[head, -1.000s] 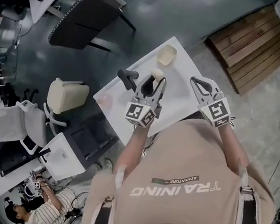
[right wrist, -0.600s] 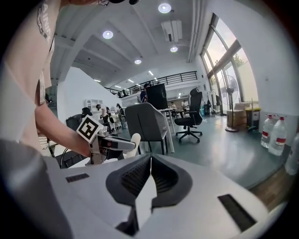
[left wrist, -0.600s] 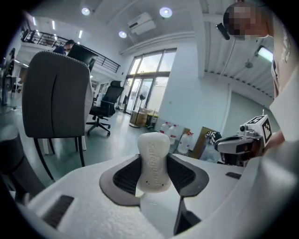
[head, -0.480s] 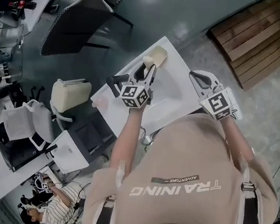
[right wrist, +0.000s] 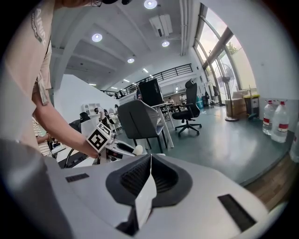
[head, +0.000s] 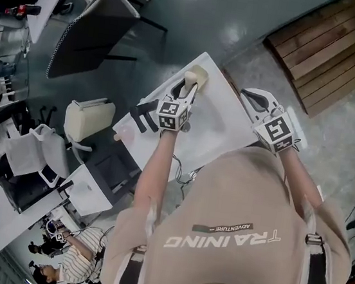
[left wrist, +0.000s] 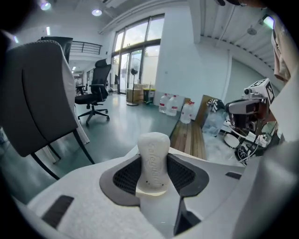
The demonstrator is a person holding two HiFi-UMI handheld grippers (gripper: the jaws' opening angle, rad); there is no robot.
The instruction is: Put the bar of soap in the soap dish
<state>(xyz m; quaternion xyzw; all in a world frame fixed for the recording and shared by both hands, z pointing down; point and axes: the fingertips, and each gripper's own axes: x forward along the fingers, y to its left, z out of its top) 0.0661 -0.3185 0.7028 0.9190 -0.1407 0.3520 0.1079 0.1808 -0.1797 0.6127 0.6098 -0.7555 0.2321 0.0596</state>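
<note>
In the left gripper view a white bar of soap [left wrist: 153,161] stands upright between the black pads, and my left gripper [left wrist: 154,173] is shut on it. The head view shows that left gripper [head: 186,88] at the far corner of the white table [head: 221,128]. There it holds the soap [head: 190,77] right beside the cream soap dish [head: 202,74], partly hiding the dish. My right gripper [head: 253,97] hovers over the table's right edge. In its own view the right gripper [right wrist: 148,179] is shut on nothing.
A dark office chair [head: 92,26] stands beyond the table. A wooden pallet [head: 320,40] lies at the upper right and a beige stool [head: 86,119] to the left. Cables [head: 183,171] hang at the table's near edge. A person [head: 68,260] sits at bottom left.
My left gripper has carried the soap away from me, toward the far corner where the dish sits. The right gripper has barely moved.
</note>
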